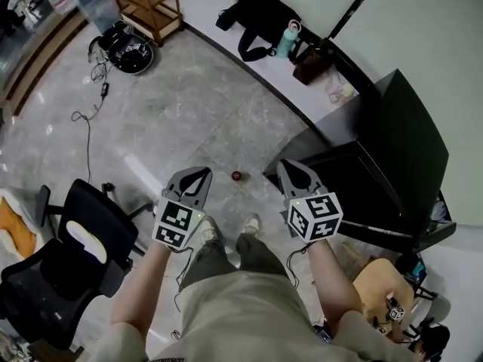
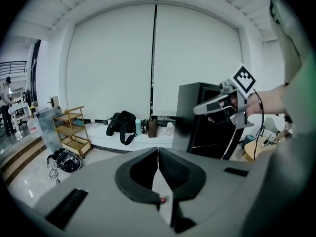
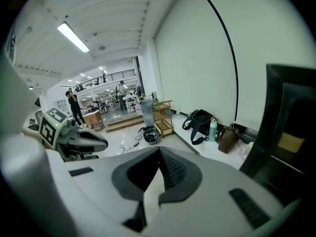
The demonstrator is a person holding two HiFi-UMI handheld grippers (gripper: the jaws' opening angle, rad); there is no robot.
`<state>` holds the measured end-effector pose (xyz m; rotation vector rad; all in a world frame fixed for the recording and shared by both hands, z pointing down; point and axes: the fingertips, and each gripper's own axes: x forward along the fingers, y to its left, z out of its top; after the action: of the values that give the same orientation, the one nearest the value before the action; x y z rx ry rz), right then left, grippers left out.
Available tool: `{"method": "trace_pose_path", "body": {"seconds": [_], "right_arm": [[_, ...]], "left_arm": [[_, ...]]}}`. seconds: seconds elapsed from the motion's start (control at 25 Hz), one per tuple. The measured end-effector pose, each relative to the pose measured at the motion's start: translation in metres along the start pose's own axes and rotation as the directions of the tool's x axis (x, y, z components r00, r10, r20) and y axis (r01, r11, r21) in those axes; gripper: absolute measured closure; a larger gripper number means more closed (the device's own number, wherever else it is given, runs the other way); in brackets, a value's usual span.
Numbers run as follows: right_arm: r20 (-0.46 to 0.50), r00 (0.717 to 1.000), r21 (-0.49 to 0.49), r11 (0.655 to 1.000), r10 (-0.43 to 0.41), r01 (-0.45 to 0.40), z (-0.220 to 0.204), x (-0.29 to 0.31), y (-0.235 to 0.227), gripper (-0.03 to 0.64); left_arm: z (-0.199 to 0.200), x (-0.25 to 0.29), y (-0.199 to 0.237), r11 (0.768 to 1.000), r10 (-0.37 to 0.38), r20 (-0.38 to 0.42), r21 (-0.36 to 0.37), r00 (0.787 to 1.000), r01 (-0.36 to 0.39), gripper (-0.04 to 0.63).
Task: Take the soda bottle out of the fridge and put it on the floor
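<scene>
Left gripper (image 2: 158, 151) — jaws clenched, nothing between them. Right gripper (image 3: 159, 151) — likewise closed and empty. Soda bottle (image 1: 236, 176): probably the small red-capped item on the floor (image 1: 189, 104), between both tips, near the black fridge (image 1: 392, 149). Step: placement apparently complete; next, only withdrawal. Surface: glossy grey tile. Room: office chair (image 1: 75, 255), wooden trolley (image 1: 147, 2), black bag (image 1: 256, 13).

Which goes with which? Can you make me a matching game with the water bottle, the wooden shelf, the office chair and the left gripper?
Things:
1. water bottle
2. wooden shelf
3. office chair
4. left gripper

Colour or state:
A. black
B. shut
C. teal
D. light brown

Pairs: 1-C, 2-D, 3-A, 4-B
</scene>
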<state>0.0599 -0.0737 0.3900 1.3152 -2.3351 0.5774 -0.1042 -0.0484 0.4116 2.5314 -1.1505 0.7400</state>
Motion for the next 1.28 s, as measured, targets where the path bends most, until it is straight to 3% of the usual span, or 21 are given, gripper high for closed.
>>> {"method": "trace_pose_path", "body": {"seconds": [0.48, 0.92, 1.08, 1.28], "right_arm": [[0.13, 0.989, -0.053, 0.997, 0.071, -0.065, 0.078, -0.083, 0.052, 0.621], [0.303, 0.946, -0.132, 0.988, 0.115, -0.077, 0.16, -0.146, 0.102, 0.621], [0.363, 0.923, -0.172, 0.983, 0.13, -0.07, 0.186, -0.167, 0.117, 0.621], [0.441, 0.889, -0.203, 0.979, 0.125, -0.038, 0.216, -0.196, 0.128, 0.621]], "left_arm": [[0.094, -0.102, -0.021, 0.996, 0.062, 0.164, 0.051, 0.984, -0.071, 0.588], [0.161, -0.179, -0.018, 0.987, 0.096, 0.325, 0.091, 0.941, -0.132, 0.588], [0.184, -0.205, -0.017, 0.987, 0.103, 0.403, 0.073, 0.909, -0.144, 0.588], [0.204, -0.229, -0.017, 0.984, 0.109, 0.443, 0.08, 0.89, -0.16, 0.588]]}}
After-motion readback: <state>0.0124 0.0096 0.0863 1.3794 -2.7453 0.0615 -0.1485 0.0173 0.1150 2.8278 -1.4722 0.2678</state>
